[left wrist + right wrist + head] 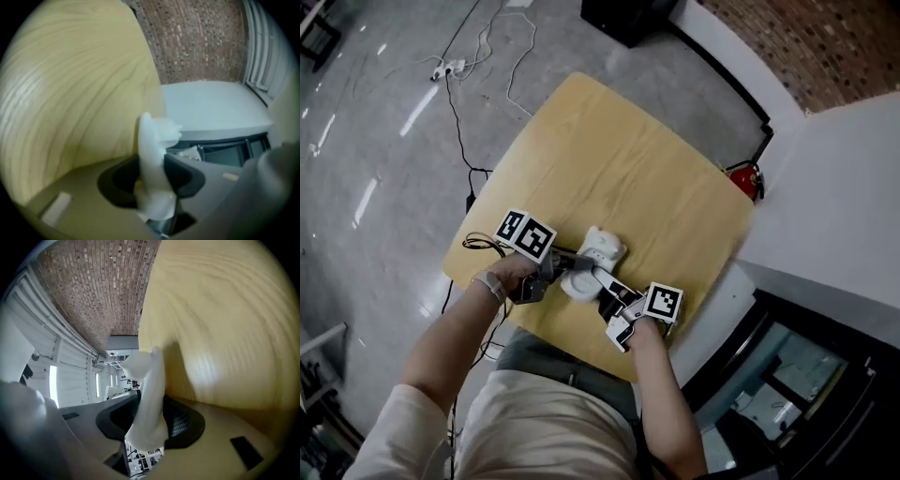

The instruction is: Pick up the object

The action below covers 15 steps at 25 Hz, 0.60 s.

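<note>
One white object (600,249), smooth, matte and lumpy like moulded plastic, lay near the front edge of the single desk (619,150), a pale wood-grain top with rounded corners. Two tools met on it from opposite sides. The left tool (151,180) had its dark pads pinching the object's thin white body. The right tool (149,420) clamped it too, between black pads, one with a fine mesh texture. Whether the object rested on the desk or hung just above it could not be told.

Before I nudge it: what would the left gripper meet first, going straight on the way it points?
The white object, already clamped between the left gripper's jaws; it would likely just push that along the table.
</note>
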Each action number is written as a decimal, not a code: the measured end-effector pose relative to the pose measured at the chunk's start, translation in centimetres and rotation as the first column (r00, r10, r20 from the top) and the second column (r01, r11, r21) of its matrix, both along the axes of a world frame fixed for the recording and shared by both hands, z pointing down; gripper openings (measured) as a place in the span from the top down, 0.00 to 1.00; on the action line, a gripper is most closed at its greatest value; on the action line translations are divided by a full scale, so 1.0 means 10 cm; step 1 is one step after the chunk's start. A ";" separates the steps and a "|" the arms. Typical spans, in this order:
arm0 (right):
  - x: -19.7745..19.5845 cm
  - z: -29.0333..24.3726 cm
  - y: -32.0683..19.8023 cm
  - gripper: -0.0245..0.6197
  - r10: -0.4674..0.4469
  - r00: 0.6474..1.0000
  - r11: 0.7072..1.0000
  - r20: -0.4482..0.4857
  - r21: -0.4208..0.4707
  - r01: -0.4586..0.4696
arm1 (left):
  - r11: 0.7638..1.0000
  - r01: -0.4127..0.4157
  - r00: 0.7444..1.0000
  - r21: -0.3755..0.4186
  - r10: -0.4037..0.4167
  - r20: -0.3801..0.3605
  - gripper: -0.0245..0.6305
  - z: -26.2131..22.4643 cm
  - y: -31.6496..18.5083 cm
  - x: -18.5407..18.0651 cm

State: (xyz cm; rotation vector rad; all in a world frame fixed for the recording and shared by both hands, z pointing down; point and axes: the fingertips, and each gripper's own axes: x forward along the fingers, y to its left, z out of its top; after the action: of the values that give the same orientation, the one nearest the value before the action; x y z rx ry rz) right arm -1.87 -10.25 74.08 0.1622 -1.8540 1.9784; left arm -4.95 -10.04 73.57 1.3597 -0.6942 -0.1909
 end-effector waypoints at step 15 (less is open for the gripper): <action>-0.05 -0.14 0.05 0.70 0.133 0.989 0.991 0.058 0.022 -0.134 | 0.994 -0.098 0.995 0.058 0.099 -0.017 0.72 -0.06 -0.01 0.01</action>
State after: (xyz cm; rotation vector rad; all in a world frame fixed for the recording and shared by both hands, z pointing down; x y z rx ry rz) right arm -2.34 -9.74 72.67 0.2472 -1.9511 2.0682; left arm -4.81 -10.10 72.95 1.4413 -0.6077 -0.1460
